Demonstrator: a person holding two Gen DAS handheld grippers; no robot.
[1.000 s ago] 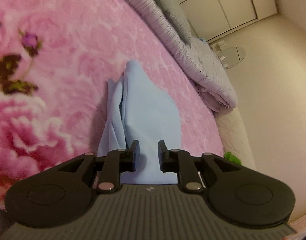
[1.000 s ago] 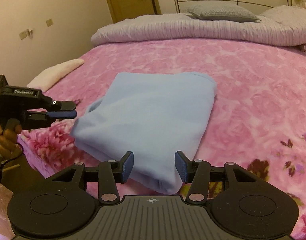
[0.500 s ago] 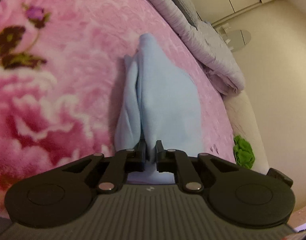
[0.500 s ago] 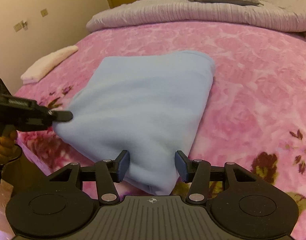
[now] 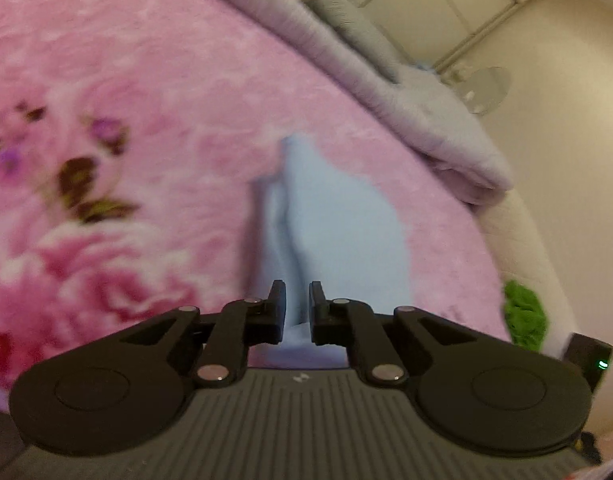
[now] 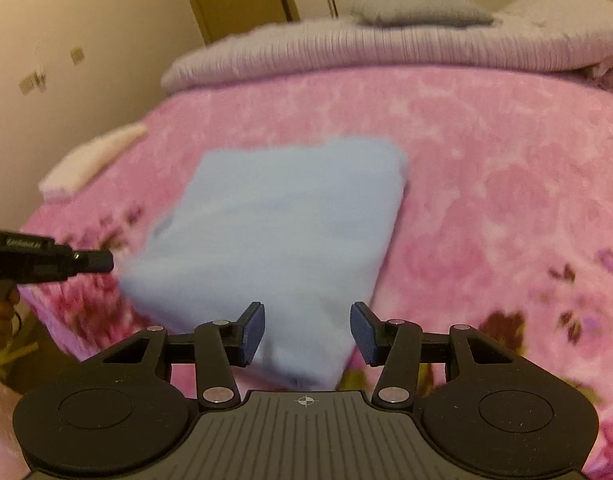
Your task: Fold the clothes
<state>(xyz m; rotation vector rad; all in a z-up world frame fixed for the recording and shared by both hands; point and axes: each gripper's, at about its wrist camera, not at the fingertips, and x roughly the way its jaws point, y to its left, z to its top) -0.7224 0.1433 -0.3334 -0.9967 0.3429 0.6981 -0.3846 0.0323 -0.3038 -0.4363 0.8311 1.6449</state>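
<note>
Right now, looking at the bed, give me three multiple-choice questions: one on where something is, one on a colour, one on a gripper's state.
1. Where does the cream towel lie? A on the pink blanket, apart from the garment; B on top of the garment; C between the right gripper's fingers.
2. What colour is the garment? A green; B light blue; C grey.
3. How is the right gripper? A shut on the garment; B shut on nothing; C open.
Key: 1 A, it sits alone near the blanket's edge; 2 B, the folded cloth is pale blue; 3 C, its fingers stand wide apart.
</note>
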